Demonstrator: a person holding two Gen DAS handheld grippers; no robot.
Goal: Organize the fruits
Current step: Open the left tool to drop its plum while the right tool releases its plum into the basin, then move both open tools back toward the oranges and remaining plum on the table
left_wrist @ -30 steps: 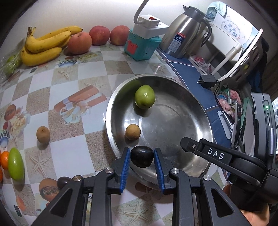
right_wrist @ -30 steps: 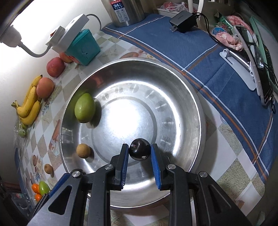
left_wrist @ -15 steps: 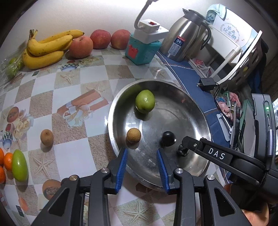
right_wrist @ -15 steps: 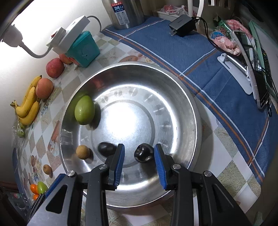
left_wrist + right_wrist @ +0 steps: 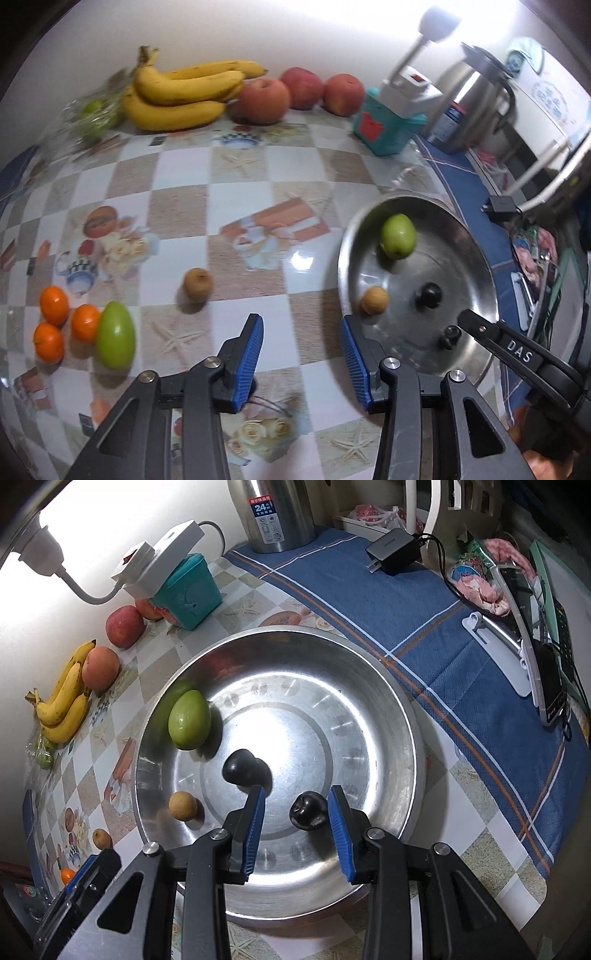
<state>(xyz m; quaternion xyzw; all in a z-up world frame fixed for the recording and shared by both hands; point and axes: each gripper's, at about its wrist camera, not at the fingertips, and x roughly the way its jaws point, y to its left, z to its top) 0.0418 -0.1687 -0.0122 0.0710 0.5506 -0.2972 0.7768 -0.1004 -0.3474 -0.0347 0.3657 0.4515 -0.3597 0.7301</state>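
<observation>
L gripper (image 5: 302, 354): jaws apart and just been opening, nothing between them. It hangs over the checkered table (image 5: 240, 184), left of the bowl (image 5: 484, 258) rim. Released.

R gripper (image 5: 296, 812): jaws parted, over the bowl's near side. A dark plum (image 5: 308, 809) lies on the bowl floor between the blue pads (image 5: 339, 834), closer to the right one; a gap shows on the left side, and contact on the right cannot be told. Jaws opened a little within the last second and now sit loose around the fruit, not clamped.

Bowl contents, R wrist view:
- green fruit (image 5: 189, 720) at the left wall
- 2nd plum (image 5: 242, 766) near centre, just beyond the left pad
- small tan fruit (image 5: 182, 806) at the near-left wall
- dark plum between the R pads

Outside the bowl, L wrist view:
- tan fruit (image 5: 198, 283) on the table, ahead of the L gripper
- green mango (image 5: 115, 335) at left, touching an orange in the trio of oranges (image 5: 54, 325)
- bananas (image 5: 184, 96) and three apples (image 5: 295, 92) along the back wall
- bagged green fruit (image 5: 92, 114) left of the bananas, blurred

Other items: teal box (image 5: 388, 125) with a white lamp base on top, steel kettle (image 5: 476, 103), blue cloth (image 5: 424, 635) with a black charger (image 5: 393, 550).
</observation>
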